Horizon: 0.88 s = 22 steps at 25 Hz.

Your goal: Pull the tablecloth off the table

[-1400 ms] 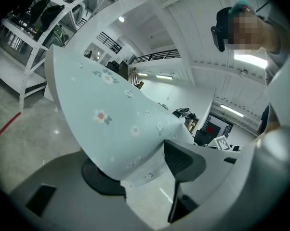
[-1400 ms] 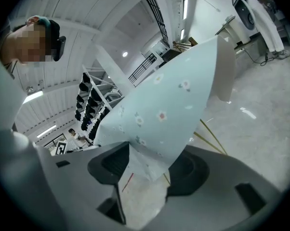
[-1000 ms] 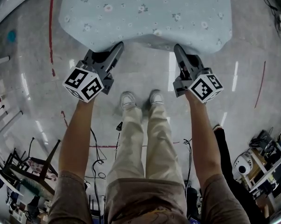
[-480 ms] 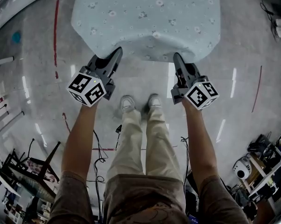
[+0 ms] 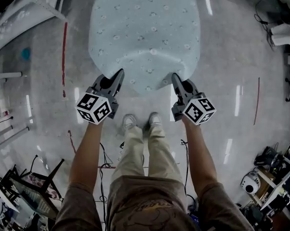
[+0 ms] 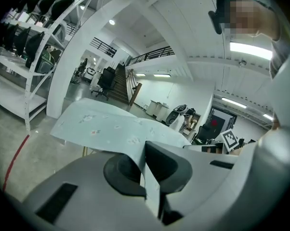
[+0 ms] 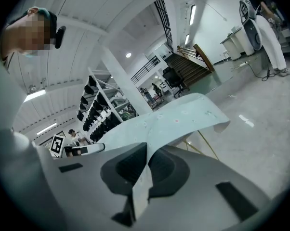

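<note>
Both the left gripper [image 5: 119, 74] and right gripper [image 5: 175, 77] have jaws pinched shut on the tablecloth [image 5: 145, 32] edge.

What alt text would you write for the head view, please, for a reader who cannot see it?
Seen from above, a person holds the near edge of a pale blue flowered tablecloth with the left gripper and right gripper, both shut on the cloth, while standing on a glossy grey floor.

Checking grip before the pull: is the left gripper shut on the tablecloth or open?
Left gripper: shut on the tablecloth. Its own view shows the jaws together with the cloth edge pinched between them.
</note>
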{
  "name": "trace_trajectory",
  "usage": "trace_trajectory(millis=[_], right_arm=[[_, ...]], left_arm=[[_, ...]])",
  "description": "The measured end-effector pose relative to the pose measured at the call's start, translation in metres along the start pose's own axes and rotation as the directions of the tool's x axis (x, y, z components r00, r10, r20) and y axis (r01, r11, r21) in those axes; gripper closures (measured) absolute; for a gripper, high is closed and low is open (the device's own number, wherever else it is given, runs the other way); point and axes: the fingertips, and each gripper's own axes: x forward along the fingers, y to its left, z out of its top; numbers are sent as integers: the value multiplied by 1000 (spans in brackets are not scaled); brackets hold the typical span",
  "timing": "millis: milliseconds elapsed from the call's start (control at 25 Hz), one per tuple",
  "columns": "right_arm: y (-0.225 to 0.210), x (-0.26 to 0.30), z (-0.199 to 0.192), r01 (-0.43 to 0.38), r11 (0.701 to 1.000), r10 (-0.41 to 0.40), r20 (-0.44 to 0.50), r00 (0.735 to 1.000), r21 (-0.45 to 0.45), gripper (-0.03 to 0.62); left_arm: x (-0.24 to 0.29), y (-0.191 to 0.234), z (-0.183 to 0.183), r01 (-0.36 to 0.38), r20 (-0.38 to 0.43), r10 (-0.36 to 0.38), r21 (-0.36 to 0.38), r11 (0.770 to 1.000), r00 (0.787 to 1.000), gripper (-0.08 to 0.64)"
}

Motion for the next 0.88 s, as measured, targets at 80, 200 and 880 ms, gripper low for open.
trace_trajectory(millis=[80, 200, 880], right_arm=[[8, -12, 20, 0, 1000, 0, 19, 1000, 0, 586], [19, -28, 51, -4, 1000, 4, 53, 999, 0, 586], [107, -137, 125, -77, 996, 81, 132, 988, -37, 584]], left_arm=[[-2, -15, 16, -1, 6, 1, -1, 1000, 1000, 540], [-4, -37, 42, 4, 19, -4, 4, 1000, 1000, 539], [-75, -156, 111, 15, 46, -15, 1, 1000, 999, 540]])
